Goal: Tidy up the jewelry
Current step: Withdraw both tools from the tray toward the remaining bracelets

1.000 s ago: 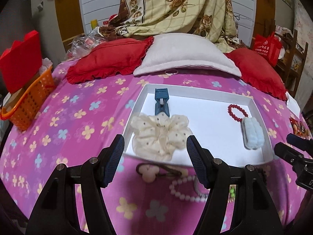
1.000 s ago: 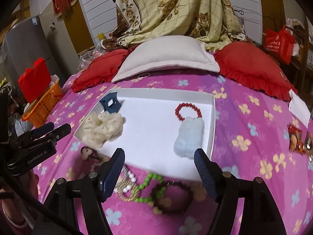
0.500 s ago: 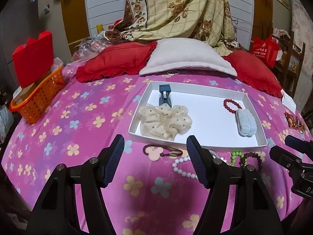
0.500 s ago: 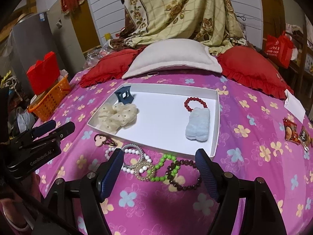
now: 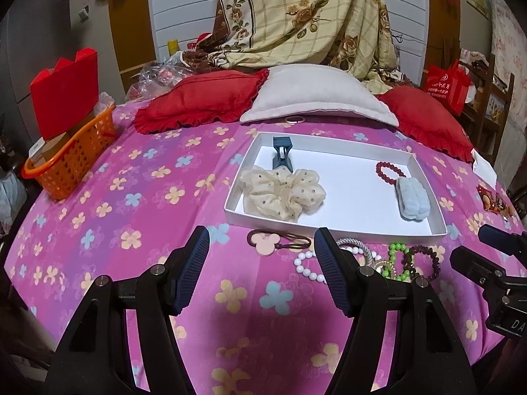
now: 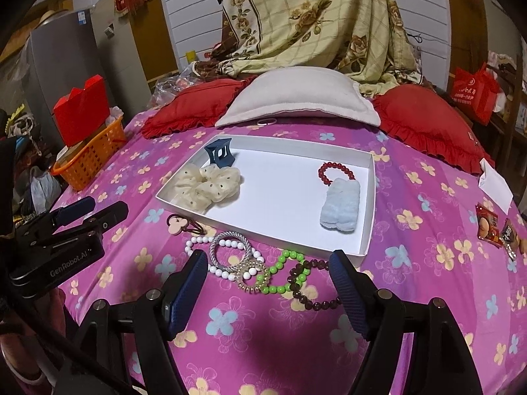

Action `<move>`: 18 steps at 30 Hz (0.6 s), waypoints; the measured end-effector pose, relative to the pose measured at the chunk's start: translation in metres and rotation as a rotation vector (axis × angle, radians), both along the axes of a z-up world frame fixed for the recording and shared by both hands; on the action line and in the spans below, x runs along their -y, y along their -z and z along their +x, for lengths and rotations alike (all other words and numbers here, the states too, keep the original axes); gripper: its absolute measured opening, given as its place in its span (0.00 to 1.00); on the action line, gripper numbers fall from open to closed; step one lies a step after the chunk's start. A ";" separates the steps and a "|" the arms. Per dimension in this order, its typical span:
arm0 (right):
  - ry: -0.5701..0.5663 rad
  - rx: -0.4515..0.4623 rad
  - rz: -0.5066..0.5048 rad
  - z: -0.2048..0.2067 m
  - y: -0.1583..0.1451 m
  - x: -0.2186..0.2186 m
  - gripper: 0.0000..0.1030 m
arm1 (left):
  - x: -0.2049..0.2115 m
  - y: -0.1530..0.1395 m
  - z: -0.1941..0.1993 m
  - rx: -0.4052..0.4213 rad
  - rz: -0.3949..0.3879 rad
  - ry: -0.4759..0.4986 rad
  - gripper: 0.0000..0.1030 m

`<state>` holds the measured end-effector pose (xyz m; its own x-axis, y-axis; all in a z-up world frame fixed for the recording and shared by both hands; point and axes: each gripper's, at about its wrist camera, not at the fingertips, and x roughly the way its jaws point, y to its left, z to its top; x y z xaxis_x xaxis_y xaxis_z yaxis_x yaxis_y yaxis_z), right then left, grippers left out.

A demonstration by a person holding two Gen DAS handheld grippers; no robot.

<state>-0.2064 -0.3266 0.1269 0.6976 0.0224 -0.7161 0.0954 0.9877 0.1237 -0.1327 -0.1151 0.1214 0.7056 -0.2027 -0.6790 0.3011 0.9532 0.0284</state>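
A white tray (image 5: 332, 228) (image 6: 370, 197) lies on the pink flowered bedspread. In it are a cream scrunchie (image 5: 283, 192) (image 6: 207, 186), a blue claw clip (image 5: 282, 153) (image 6: 219, 154), a red bead bracelet (image 5: 390, 171) (image 6: 336, 171) and a pale blue scrunchie (image 5: 412, 202) (image 6: 341, 209). In front of the tray lie a pink mouse hair tie (image 5: 268, 242) (image 6: 178, 223), a white bead bracelet (image 6: 197, 247), a silver bangle (image 6: 230, 251), a green bead bracelet (image 6: 283, 271) and a dark bead bracelet (image 6: 309, 291). My left gripper (image 5: 262, 270) and right gripper (image 6: 268, 291) are open and empty, held back from the loose pieces.
Red and white pillows (image 5: 316, 95) lie behind the tray. An orange basket (image 5: 70, 158) with a red box stands at the left edge. Snack packets (image 6: 494, 227) and a white card (image 6: 495, 187) lie at the right.
Both grippers have pulled back and up from the tray, so the loose bracelets in front of it have come into fuller view. Both stay open and empty.
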 end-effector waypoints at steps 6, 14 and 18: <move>-0.003 -0.007 -0.003 -0.001 0.000 -0.001 0.72 | -0.003 0.000 -0.002 -0.009 -0.008 -0.001 0.64; -0.006 -0.030 -0.001 -0.001 0.008 0.001 0.72 | -0.005 0.006 0.002 -0.029 0.001 -0.006 0.64; -0.002 -0.045 -0.004 -0.001 0.012 0.005 0.72 | -0.009 0.010 0.004 -0.043 0.004 -0.007 0.64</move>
